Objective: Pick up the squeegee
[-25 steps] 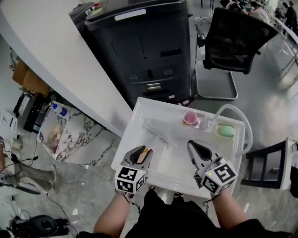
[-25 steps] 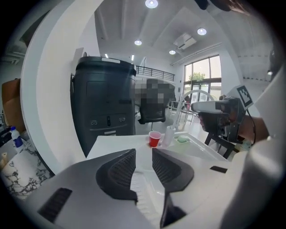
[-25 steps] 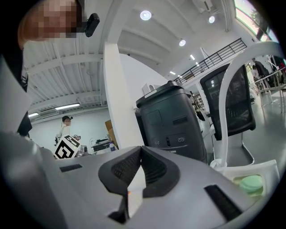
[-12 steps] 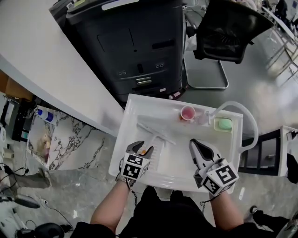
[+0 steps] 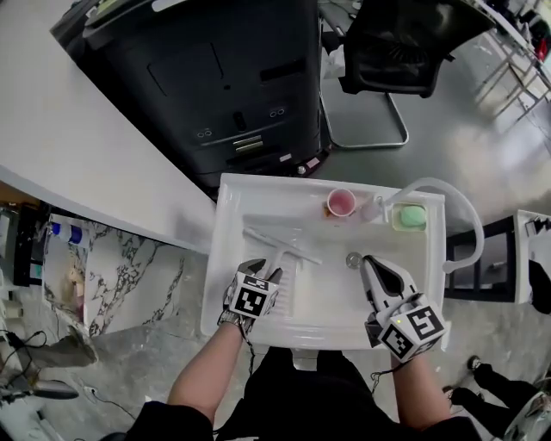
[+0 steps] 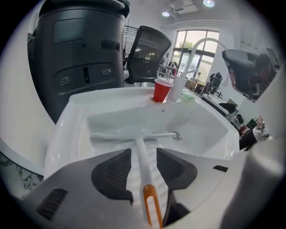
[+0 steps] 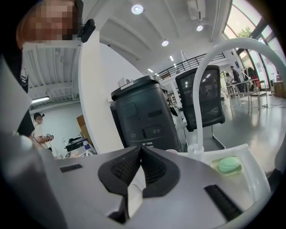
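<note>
Squeegee (image 5: 281, 246), white with an orange-tipped handle, lies in the white sink basin (image 5: 220, 250) by its left edge; our left gripper (image 6: 143, 154), jaws just spread, straddles the handle without touching, so we should close squarely before lifting, while our right gripper (image 7: 140, 150) hangs empty, jaws together.

It is bright and evenly lit in here. Round ceiling lamps (image 7: 137, 9) glow overhead, and daylight through the window (image 6: 196, 42) is washed out almost to white. The white sink (image 5: 222, 241) shines, with soft glare along its rim and only faint shadows inside; the black machine (image 5: 224, 77) looks dark and flat. Both gripper views bulge like a fishbowl, with black corners. The grey bodies of the left gripper (image 6: 144, 152) and right gripper (image 7: 140, 150) blur close to the lens. Straight lines bow at the head view's edges.
</note>
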